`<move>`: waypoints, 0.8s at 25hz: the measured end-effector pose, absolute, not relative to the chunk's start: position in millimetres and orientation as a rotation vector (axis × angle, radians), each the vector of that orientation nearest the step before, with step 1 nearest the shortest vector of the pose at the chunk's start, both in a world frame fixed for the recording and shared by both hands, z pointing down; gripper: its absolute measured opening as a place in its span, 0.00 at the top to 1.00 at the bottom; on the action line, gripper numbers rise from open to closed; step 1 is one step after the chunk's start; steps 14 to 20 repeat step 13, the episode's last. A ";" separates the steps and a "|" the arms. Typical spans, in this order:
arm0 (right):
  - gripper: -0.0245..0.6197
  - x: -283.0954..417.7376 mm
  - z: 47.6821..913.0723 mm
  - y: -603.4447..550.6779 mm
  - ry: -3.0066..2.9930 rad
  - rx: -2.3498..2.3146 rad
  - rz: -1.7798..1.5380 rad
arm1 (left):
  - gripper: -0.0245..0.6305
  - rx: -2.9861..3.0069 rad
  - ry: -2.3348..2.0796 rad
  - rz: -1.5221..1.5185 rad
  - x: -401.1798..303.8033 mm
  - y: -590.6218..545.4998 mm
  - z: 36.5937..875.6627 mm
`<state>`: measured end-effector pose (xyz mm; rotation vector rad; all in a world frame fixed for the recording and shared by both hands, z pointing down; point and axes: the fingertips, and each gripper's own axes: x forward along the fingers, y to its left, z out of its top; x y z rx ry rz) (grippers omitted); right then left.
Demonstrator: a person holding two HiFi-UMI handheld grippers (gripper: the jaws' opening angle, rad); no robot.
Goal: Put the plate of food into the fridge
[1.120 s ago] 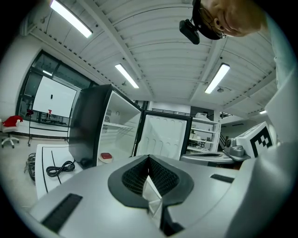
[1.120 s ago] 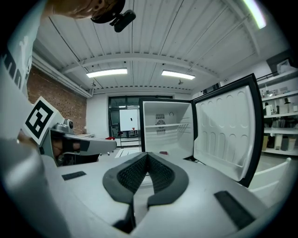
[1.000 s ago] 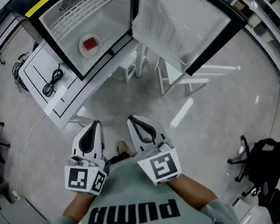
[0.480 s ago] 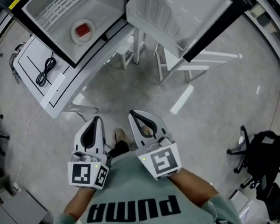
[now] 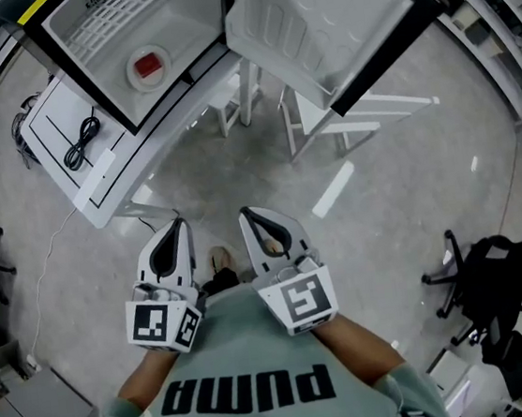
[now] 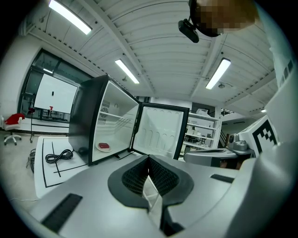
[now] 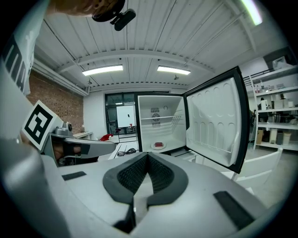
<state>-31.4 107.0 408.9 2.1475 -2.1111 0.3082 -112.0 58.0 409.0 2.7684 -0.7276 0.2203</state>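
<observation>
The fridge point(image 5: 183, 19) stands with its door point(image 5: 314, 22) swung wide, and the plate of food point(image 5: 147, 68) already sits on the bottom of its inside, a red piece lying on the white plate. The fridge rests on a white table point(image 5: 53, 129), where a coiled black cable point(image 5: 81, 145) lies just beside its left wall. Both grippers are well apart from the fridge, held side by side close to the person's chest over the grey floor point(image 5: 367, 227) and pointing towards the open fridge. The left gripper point(image 5: 180, 225) has its jaws brought together, tips meeting, with nothing between them. The right gripper point(image 5: 246, 214) is the same (its own view shows the dark ribbed pads closing to a point, with nothing between them). Each gripper view looks past its closed jaws to the plate inside the fridge. A black office chair point(image 5: 496, 278) stands off to the person's right.
</observation>
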 end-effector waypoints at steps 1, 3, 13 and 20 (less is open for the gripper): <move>0.95 -32.6 408.2 106.9 -2.108 2.151 0.307 | 0.96 2.771 -0.723 0.217 -112.8 57.6 408.1; 0.95 -34.8 407.0 106.2 -2.104 2.155 0.302 | 0.96 2.775 -0.714 0.213 -114.1 56.6 407.0; 0.95 -42.0 407.5 100.2 -2.083 2.184 0.297 | 0.96 2.793 -0.673 0.199 -119.6 49.2 405.9; 0.95 -42.0 407.5 100.2 -2.083 2.184 0.297 | 0.96 2.793 -0.673 0.199 -119.6 49.2 405.9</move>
